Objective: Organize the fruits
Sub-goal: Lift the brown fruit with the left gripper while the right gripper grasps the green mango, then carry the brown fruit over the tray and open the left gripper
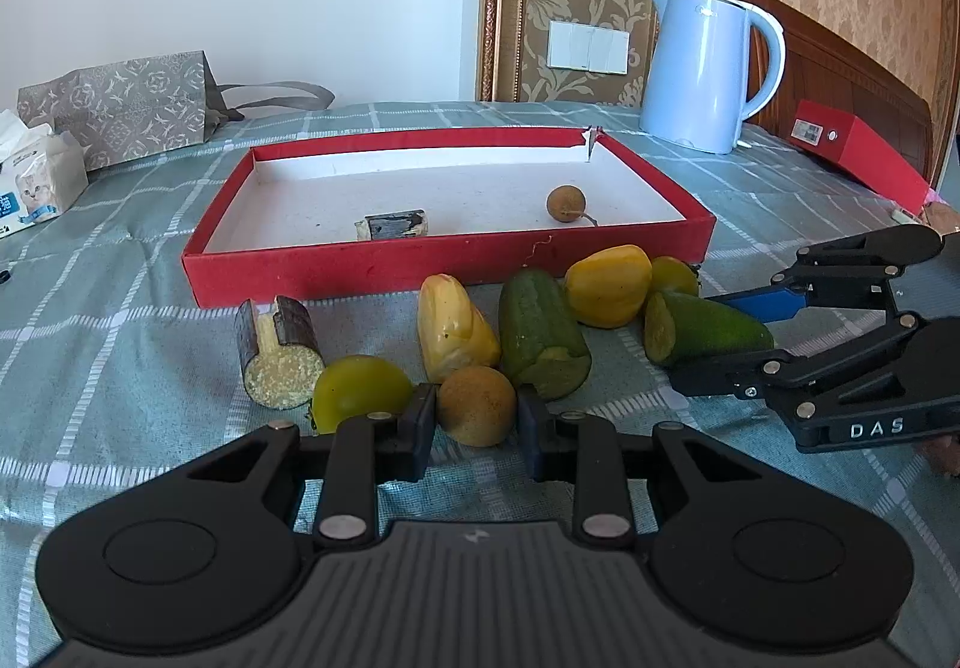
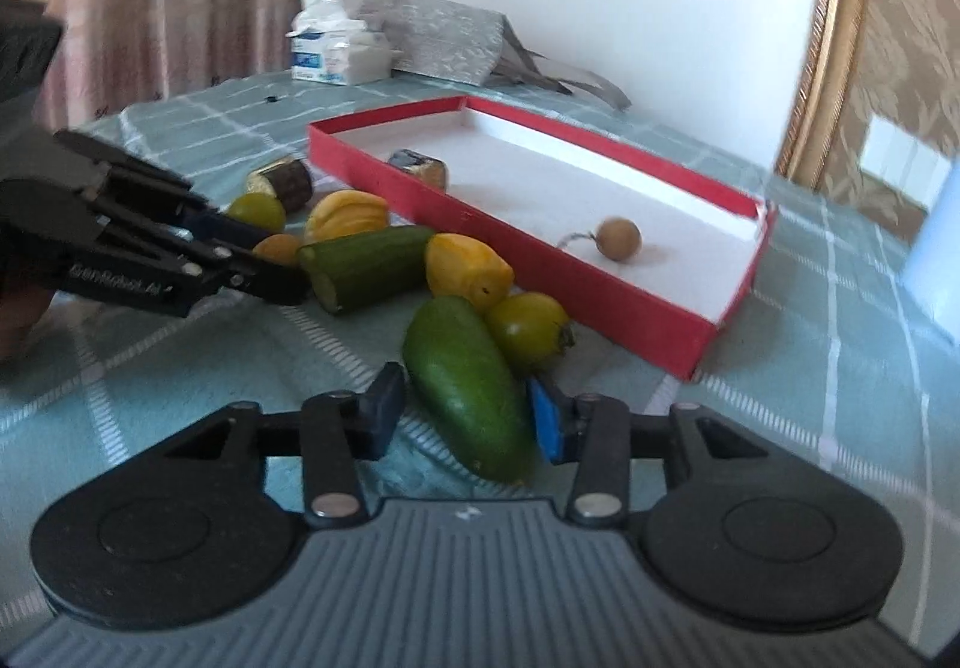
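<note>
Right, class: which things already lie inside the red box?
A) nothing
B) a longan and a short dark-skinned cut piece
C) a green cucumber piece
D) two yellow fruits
B: the red box holds only a round brown longan and a dark-skinned cut piece; everything else lies outside.

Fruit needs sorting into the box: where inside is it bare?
The shallow red cardboard box is bare between the dark cut piece and round brown longan, and along its back wall. Crowded: the fruit pile before its front wall.
</note>
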A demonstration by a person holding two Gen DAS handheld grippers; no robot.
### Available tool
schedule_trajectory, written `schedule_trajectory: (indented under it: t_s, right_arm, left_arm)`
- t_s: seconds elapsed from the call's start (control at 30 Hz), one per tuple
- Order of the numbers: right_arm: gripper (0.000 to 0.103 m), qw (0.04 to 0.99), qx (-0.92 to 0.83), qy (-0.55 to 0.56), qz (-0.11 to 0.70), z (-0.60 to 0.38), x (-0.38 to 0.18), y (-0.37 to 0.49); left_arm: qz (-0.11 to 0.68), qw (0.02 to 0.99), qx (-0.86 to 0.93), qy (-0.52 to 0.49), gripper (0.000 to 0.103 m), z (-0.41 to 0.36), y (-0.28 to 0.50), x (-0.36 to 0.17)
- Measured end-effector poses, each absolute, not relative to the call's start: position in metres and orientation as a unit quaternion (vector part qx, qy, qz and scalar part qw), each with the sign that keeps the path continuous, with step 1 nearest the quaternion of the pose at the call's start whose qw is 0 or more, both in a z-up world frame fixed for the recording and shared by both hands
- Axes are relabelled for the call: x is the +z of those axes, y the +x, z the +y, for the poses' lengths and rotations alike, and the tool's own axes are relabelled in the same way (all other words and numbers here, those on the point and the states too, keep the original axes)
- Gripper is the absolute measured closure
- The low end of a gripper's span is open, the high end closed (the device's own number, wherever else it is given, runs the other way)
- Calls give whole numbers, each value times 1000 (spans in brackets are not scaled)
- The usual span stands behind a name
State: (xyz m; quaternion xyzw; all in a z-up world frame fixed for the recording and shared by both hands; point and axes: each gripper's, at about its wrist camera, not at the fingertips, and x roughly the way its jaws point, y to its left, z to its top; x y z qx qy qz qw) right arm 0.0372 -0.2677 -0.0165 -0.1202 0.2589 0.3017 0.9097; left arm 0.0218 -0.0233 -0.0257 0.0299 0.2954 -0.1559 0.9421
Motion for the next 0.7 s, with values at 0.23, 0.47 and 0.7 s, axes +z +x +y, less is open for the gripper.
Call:
schedule_trajectory:
  t_s: [0.23, 0.47, 0.7]
  right_arm:
    - [63, 912, 295, -120, 258, -265, -17, 34]
    - [63, 915, 284, -142, 247, -258, -17, 28]
    - [64, 918, 273, -153, 242, -253, -17, 24]
  left_arm:
    - [299, 943, -145, 21, 75, -26, 22, -25]
    - [300, 944, -137, 14, 75, -27, 19, -19]
    - [295, 946, -131, 14, 75, -25, 13, -12]
